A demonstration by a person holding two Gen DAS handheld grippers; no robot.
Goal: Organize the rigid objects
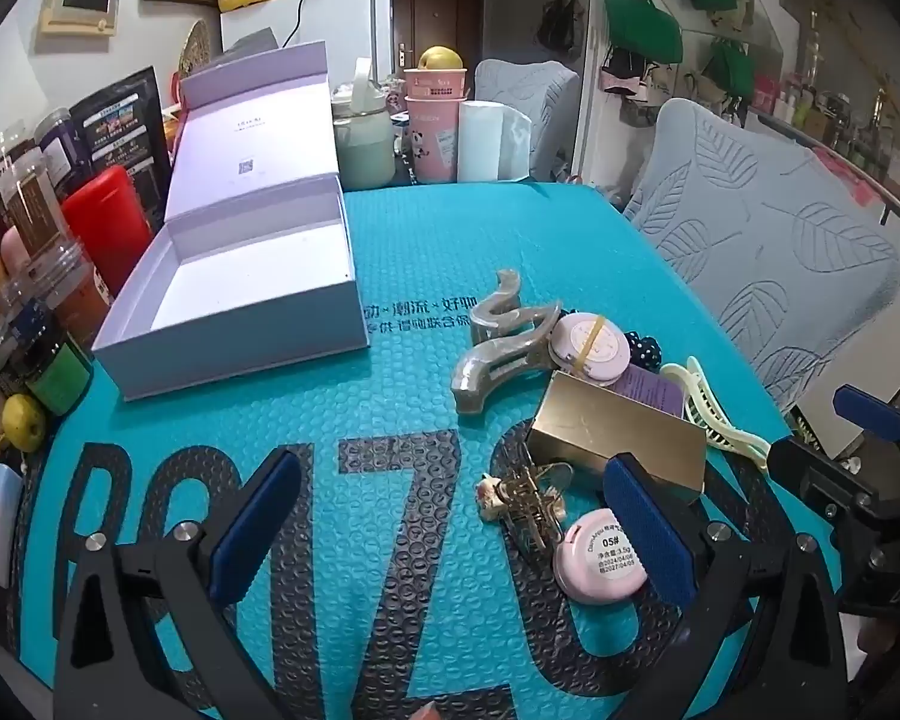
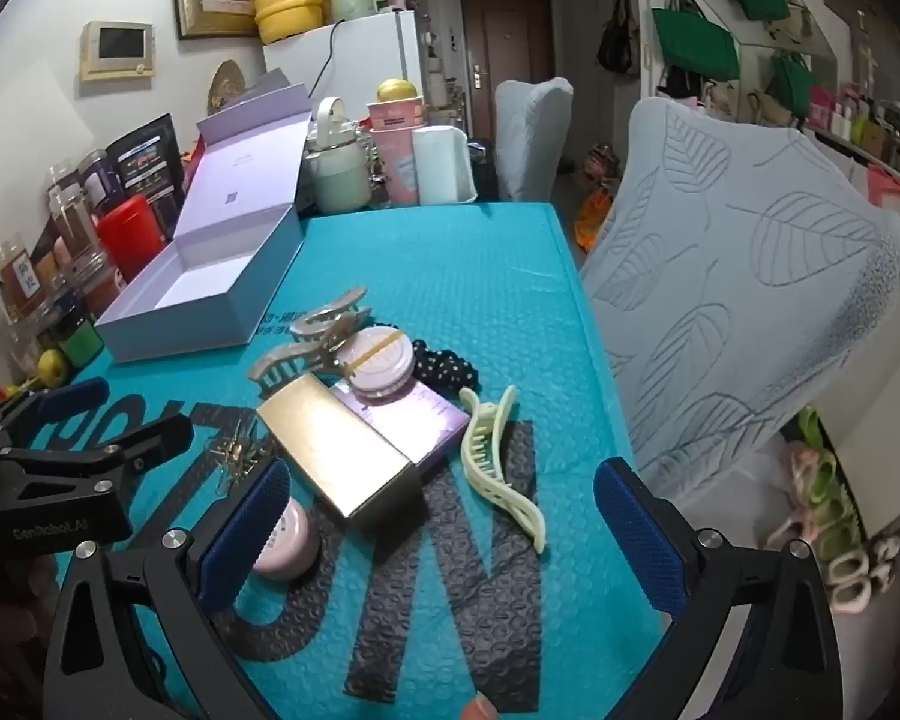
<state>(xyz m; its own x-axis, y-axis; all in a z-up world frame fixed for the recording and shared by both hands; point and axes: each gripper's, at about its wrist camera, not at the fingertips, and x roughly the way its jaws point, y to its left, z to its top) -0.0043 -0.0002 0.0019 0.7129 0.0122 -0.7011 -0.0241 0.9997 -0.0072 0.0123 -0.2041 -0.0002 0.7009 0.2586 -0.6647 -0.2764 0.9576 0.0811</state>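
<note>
Hovering over clutter, both tools (image 1: 450, 534) (image 2: 444, 534) agape

The open box (image 1: 234, 300) is placed at the left of the mat (image 1: 390, 408), lid raised behind it. Right of the box, a large hair claw (image 1: 504, 348) is positioned. A rectangular carton (image 1: 618, 438) is located nearer than the claw, with a round compact (image 1: 600, 564) in front of it and a slim clip (image 2: 498, 468) on its right.

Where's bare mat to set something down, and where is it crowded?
Free: the mat between the open white box and the chair, and the near strip between the left gripper fingers. The box's inside is bare. Crowded: around the gold box, hair clips and compacts.
</note>
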